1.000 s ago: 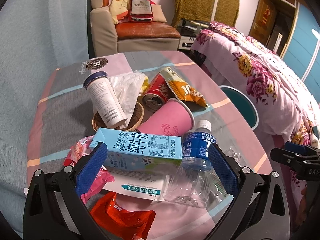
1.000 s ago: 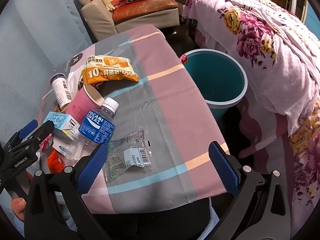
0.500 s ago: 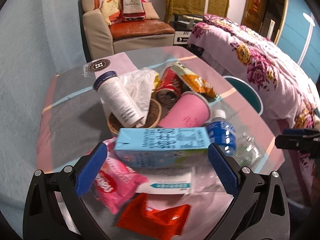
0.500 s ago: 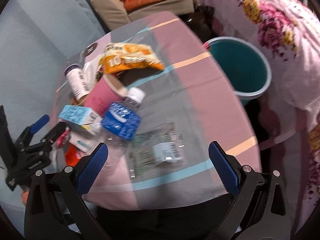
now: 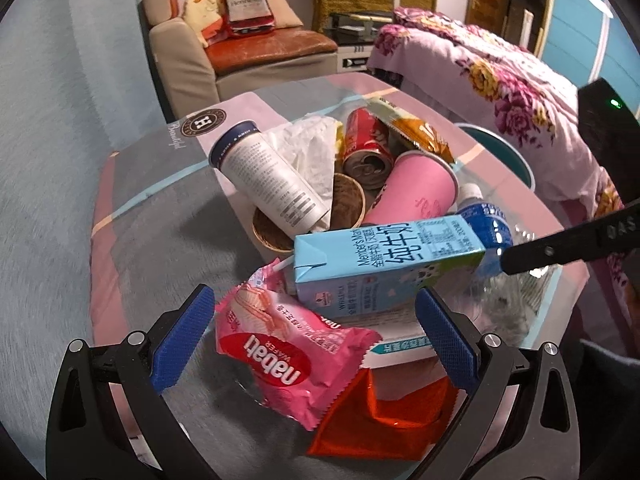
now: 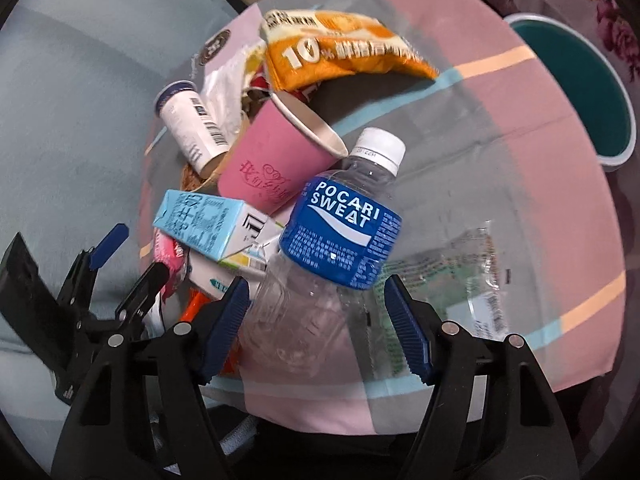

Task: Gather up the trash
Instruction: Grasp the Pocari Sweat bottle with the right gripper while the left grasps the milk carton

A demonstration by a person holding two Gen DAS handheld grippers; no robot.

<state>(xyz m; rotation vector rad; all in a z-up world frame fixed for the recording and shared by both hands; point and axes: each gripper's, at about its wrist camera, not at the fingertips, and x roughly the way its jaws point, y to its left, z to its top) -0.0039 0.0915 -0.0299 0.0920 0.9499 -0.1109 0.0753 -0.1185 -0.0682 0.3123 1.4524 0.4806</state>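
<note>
Table: round top under a pink, grey and blue striped cloth [image 6: 500,128], with a heap of trash on the side nearest the grippers.
Left gripper [image 5: 316,344]: jaws wide, holding nothing; it hangs over the pink Nabati wafer packet [image 5: 288,352], which lies between the blue pads without touching them.
Red wrapper [image 5: 384,420]: flat on the cloth, partly under the wafer packet, close below the left gripper.
Milk carton [image 5: 392,268]: light blue, lying on its side on a flat white box [image 5: 400,344], just behind the wafer packet.
Right gripper [image 6: 316,324]: jaws closing around the lower body of the Pocari Sweat bottle [image 6: 344,228]; the clear body sits between the blue pads, and the pads are not yet pressed on it.
Bottle: empty, white cap on, lying on its side with the cap pointing away from the gripper; its shoulder rests by the pink paper cup [image 6: 272,156].
Paper cup: tipped over, open mouth towards the middle of the table.
White tube [image 5: 268,176]: dark-capped canister leaning in a small woven basket [image 5: 348,208].
Red can [image 5: 366,148]: opened, on its side behind the basket, beside crumpled white plastic [image 5: 312,148].
Orange snack bag [image 6: 340,52]: at the far edge of the heap.
Clear wrapper [image 6: 460,280]: flat on the cloth just right of the bottle.
Bin [image 6: 580,88]: teal, open, on the floor beyond the table edge, beside a floral bedspread [image 5: 508,92].
</note>
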